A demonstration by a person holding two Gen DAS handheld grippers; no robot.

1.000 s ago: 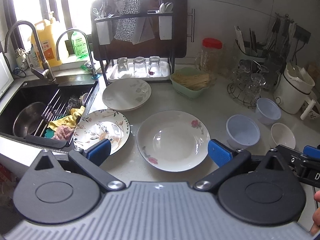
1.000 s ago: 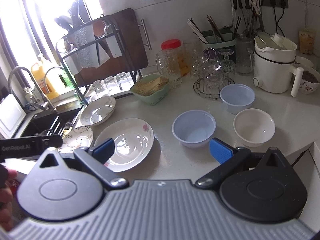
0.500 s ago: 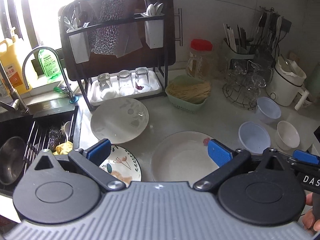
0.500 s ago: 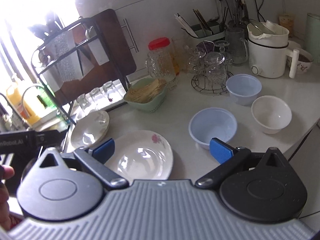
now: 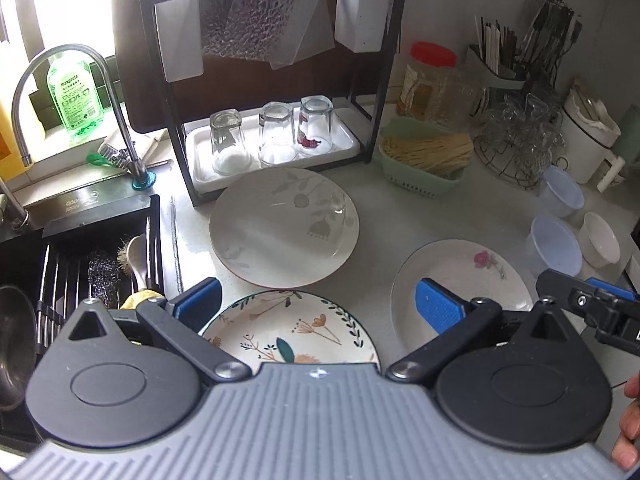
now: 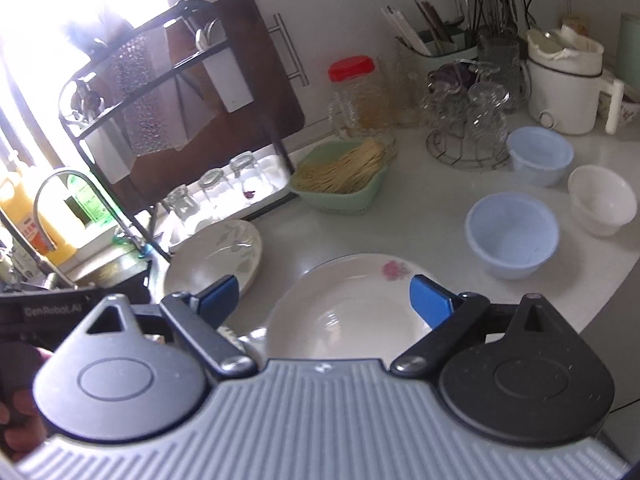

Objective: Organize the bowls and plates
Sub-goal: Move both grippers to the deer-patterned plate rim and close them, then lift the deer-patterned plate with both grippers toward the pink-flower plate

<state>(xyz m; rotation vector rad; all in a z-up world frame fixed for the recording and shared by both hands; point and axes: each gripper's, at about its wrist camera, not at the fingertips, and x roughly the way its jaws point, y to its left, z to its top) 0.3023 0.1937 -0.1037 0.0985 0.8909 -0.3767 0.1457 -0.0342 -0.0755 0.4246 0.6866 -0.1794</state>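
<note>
Left wrist view: your left gripper (image 5: 318, 300) is spread wide, empty, above the floral plate (image 5: 292, 330) — the grey-leaf plate (image 5: 284, 226) sits just behind it, toward the dish rack (image 5: 272, 60).

Right wrist view: your right gripper (image 6: 324, 300) is open too, holding nothing, over the rose plate (image 6: 348, 304) — two blue bowls (image 6: 512, 236) and a white bowl (image 6: 602, 200) sit right of that plate.

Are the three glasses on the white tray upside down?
Yes. The glasses stand rims down on the white tray, bases up.
</note>
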